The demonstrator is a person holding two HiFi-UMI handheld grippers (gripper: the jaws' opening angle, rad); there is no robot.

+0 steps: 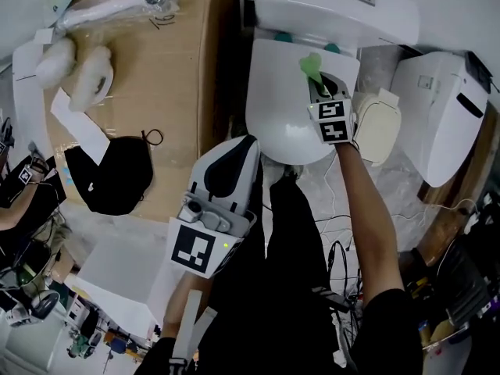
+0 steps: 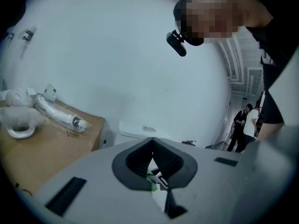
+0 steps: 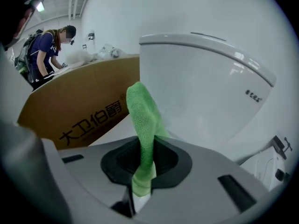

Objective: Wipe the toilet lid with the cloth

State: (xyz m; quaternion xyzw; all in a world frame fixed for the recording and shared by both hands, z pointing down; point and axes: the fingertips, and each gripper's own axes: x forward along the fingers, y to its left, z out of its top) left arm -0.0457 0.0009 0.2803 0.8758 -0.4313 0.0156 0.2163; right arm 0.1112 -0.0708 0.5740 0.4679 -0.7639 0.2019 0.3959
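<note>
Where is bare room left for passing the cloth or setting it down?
Free: the toilet lid between the right gripper and the cardboard box; the box top's strip beside the lid. Crowded: the box's left side, with black bag and wrapped parts.

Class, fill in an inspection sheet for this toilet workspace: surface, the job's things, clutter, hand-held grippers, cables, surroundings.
Surface: toilet lid is shut and white; no marks visible.
Job's things: green cloth is pinched in the right hand-held gripper, above the lid's rear near the tank.
Clutter: cardboard box left of the toilet carries wrapped parts and a black bag.
Grippers: left hand-held gripper is shut, empty and held off the lid.
Cables: loose wires on the floor by the person's legs.
Surroundings: white wall; white unit right of the toilet; people in the background.
</note>
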